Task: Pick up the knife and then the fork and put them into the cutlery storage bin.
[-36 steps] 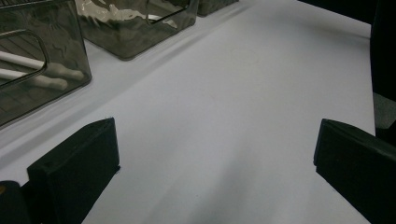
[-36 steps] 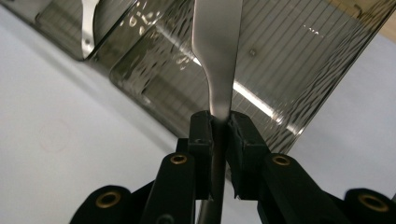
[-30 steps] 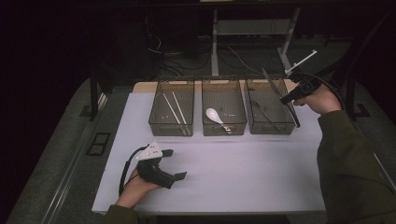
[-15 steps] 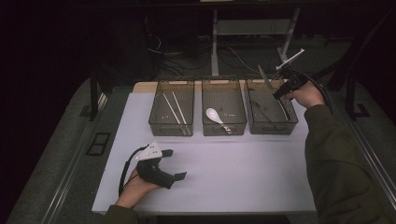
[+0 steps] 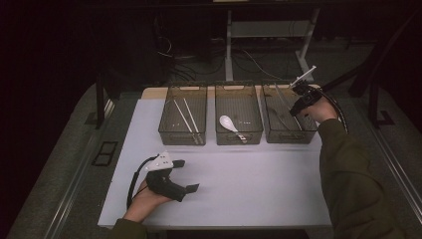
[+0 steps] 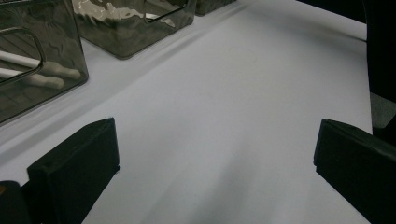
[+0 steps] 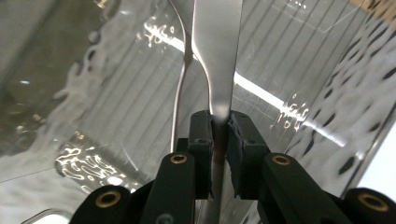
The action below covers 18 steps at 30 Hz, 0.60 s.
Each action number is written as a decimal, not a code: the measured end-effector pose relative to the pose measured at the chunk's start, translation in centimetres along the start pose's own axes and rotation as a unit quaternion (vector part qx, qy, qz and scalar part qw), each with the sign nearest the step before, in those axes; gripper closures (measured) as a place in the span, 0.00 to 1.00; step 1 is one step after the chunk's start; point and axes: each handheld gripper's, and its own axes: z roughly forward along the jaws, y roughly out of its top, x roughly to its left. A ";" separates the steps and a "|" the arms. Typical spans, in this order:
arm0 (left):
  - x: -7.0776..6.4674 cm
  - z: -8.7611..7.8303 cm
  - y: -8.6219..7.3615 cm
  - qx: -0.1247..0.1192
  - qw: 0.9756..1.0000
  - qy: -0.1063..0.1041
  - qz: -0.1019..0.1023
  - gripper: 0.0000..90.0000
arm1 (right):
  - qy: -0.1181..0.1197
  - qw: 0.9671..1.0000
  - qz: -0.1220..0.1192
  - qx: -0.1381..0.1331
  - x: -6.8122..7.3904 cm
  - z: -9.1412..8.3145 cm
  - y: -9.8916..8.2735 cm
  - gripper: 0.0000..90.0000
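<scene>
A: The metal utensil (image 7: 215, 56), pinched by its handle between the right gripper's (image 7: 219, 122) pads, hangs inside the right-hand bin (image 5: 288, 130). Lower it gently before letting go.

B: Agreed. The high view adds the left gripper (image 5: 185, 175) on the table (image 5: 259, 189), jaws spread, holding nothing.

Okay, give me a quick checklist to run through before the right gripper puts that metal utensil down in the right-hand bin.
1. Grip: right gripper shut on the metal utensil, handle pinched between the pads: ok.
2. Position: right gripper over the right bin: ok.
3. Room in the bin: another metal utensil already lies inside; free space: cannot tell.
4. Which kind of utensil is held: cannot tell.
5. Left gripper open on the white table, away from the bins: ok.
</scene>
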 end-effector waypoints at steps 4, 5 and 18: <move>0.0 0.0 0.0 0.000 1.000 0.000 -0.001 0.00 | 0.002 1.000 0.001 0.005 -0.1 0.6 -0.1 0.88; 0.0 0.0 0.0 0.000 1.000 0.000 -0.001 0.00 | 0.001 1.000 0.002 0.008 -0.2 0.8 -0.2 0.88; 0.0 0.1 0.0 0.001 1.000 -0.001 0.001 0.00 | -0.022 0.999 0.014 0.029 0.2 2.0 -0.1 0.88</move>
